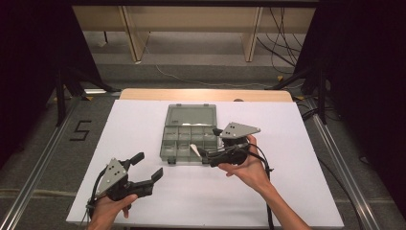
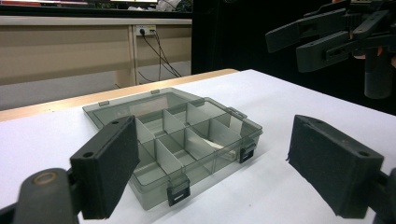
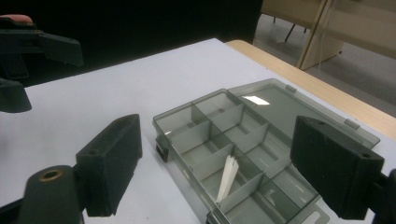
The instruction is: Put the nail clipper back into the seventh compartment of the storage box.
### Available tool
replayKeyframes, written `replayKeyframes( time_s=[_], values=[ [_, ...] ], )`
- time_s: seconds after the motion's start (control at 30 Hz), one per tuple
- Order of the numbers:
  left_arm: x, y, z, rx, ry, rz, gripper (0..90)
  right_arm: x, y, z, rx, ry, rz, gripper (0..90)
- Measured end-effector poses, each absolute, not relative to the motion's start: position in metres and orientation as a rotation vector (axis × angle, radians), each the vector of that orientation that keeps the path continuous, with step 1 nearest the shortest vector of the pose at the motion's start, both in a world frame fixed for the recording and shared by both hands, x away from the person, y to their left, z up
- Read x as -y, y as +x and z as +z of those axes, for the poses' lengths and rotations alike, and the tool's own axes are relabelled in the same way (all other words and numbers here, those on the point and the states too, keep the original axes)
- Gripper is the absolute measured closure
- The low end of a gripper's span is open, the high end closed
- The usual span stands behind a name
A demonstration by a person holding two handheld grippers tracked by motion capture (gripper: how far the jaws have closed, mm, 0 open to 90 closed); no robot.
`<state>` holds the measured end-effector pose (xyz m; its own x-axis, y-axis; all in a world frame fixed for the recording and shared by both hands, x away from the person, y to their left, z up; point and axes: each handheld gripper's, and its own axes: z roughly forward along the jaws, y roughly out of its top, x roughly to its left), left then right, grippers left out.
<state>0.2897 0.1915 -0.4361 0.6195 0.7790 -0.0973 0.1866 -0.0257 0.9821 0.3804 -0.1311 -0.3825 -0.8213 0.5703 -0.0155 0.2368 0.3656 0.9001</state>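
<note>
A smoky grey compartment box (image 1: 178,138) lies open in the middle of the white table top (image 1: 297,158), its lid flat behind it. A thin white strip (image 1: 195,150) leans in one of the box's front compartments, and it shows again as the strip (image 3: 228,179) in the right gripper view. My right gripper (image 1: 209,143) hovers over the box's front right corner with its jaws wide apart and nothing between them. My left gripper (image 1: 148,166) sits near the table's front left, open and empty, pointing toward the box (image 2: 187,135).
The white sheet covers the table up to a bare wooden strip (image 1: 206,94) along the far edge. Dark curtains and metal rails (image 1: 43,158) flank the table. Wooden furniture legs and loose cables (image 1: 282,38) lie on the floor beyond. The right gripper (image 2: 317,39) hangs at the upper right of the left gripper view.
</note>
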Motion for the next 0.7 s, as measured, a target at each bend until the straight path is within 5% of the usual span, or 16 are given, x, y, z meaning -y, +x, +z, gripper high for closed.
replayKeyframes(
  time_s=[0.7],
  values=[
    [-0.191,0.289,-0.436,-0.832,1.555,0.571,15.6,0.147,0.368,-0.384,-2.244,0.718,1.49,18.0]
  ],
)
